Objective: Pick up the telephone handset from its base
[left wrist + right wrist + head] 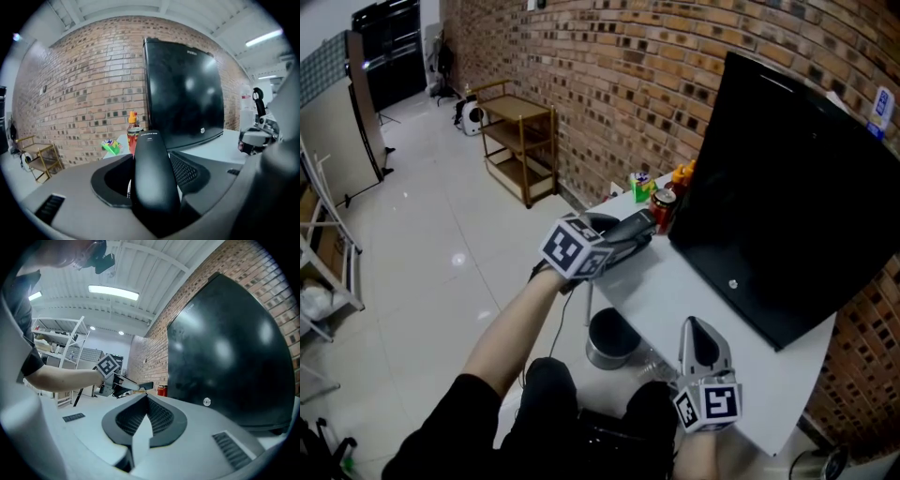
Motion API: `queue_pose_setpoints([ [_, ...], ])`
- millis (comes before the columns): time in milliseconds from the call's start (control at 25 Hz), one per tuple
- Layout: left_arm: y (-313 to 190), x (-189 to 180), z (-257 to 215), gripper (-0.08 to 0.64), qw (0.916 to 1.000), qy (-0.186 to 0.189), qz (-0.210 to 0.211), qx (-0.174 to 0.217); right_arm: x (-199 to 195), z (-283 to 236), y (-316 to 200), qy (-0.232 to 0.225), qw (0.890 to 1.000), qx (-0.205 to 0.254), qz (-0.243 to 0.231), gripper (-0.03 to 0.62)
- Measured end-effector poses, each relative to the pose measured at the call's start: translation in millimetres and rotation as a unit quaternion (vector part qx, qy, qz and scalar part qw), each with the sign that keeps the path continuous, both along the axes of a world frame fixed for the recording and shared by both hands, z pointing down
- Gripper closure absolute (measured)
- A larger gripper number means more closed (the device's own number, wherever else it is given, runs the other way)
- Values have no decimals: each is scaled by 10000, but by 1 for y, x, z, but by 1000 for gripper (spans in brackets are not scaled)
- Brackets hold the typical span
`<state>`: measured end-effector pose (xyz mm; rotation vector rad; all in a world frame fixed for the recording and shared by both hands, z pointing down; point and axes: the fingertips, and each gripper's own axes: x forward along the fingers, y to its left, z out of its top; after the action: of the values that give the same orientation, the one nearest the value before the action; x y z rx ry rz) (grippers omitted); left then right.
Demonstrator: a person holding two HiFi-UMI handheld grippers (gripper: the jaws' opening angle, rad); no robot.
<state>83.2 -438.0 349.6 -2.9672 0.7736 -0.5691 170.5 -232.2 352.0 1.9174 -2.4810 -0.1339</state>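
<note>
The black telephone handset (634, 227) is clamped lengthwise in my left gripper (623, 239) over the far left corner of the white table (675, 291). In the left gripper view the handset (152, 178) fills the gap between the jaws of the left gripper (150, 161), whose pads press its sides. A dark rounded shape (598, 223) just under the gripper may be the base; it is mostly hidden. My right gripper (696, 326) rests near the table's front edge, jaws together and holding nothing. In the right gripper view the tips of the right gripper (146, 398) meet, and the handset (141, 386) shows far off.
A large black screen (787, 197) leans on the brick wall along the table's right side. A red can (663, 206), an orange-capped bottle (682, 175) and a green packet (639, 185) stand at the far corner. A metal bin (609, 339) sits on the floor by the table.
</note>
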Motion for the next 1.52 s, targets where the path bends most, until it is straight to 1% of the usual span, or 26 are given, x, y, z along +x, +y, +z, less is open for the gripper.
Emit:
queue_pose_setpoints([
  [80, 11, -8, -11, 308, 9980, 521, 255, 239, 0, 0, 0, 48, 10000, -19, -25, 583],
  [120, 15, -14, -17, 308, 9951, 865, 389, 295, 0, 0, -1, 78, 10000, -18, -40, 583],
  [200, 20, -28, -30, 309, 9858, 1541, 597, 306, 0, -1, -3, 104, 9999, 7, -57, 583],
  [280, 26, -43, -41, 310, 9738, 2107, 803, 308, 2, -3, -5, 84, 9999, 40, -50, 583],
  [400, 39, -61, -56, 310, 9493, 2918, 1133, 281, 6, -5, -5, 30, 10000, 76, 13, 583],
  [480, 44, -70, -61, 310, 9338, 3347, 1246, 220, 9, -6, -6, -16, 9999, 101, 42, 583],
  [520, 44, -72, -62, 310, 9287, 3483, 1260, 194, 10, -7, -6, -20, 9999, 109, 45, 583],
  [640, 45, -77, -62, 310, 9205, 3687, 1278, 173, 10, -7, -7, 7, 9999, 115, 26, 583],
  [840, 55, -80, -73, 310, 9137, 3845, 1257, 386, 4, -8, -5, 40, 9999, 129, -52, 583],
  [1040, 56, -82, -70, 310, 9073, 3994, 1288, 272, 1, -11, -4, 30, 9998, 162, -90, 583],
  [1160, 56, -88, -68, 310, 9056, 4040, 1272, 209, 0, -11, -4, 27, 9997, 190, -118, 583],
  [1200, 56, -90, -68, 310, 9039, 4078, 1281, 177, -1, -11, -4, 11, 9997, 204, -119, 583],
  [1360, 56, -97, -73, 310, 8921, 4313, 1347, 61, -3, -12, -3, -26, 9997, 226, -120, 583],
  [1440, 56, -99, -74, 310, 8894, 4365, 1356, 60, -2, -12, -3, -19, 9996, 230, -134, 583],
  [1520, 56, -99, -75, 310, 8892, 4369, 1355, 72, -2, -12, -5, -26, 9996, 237, -148, 583],
])
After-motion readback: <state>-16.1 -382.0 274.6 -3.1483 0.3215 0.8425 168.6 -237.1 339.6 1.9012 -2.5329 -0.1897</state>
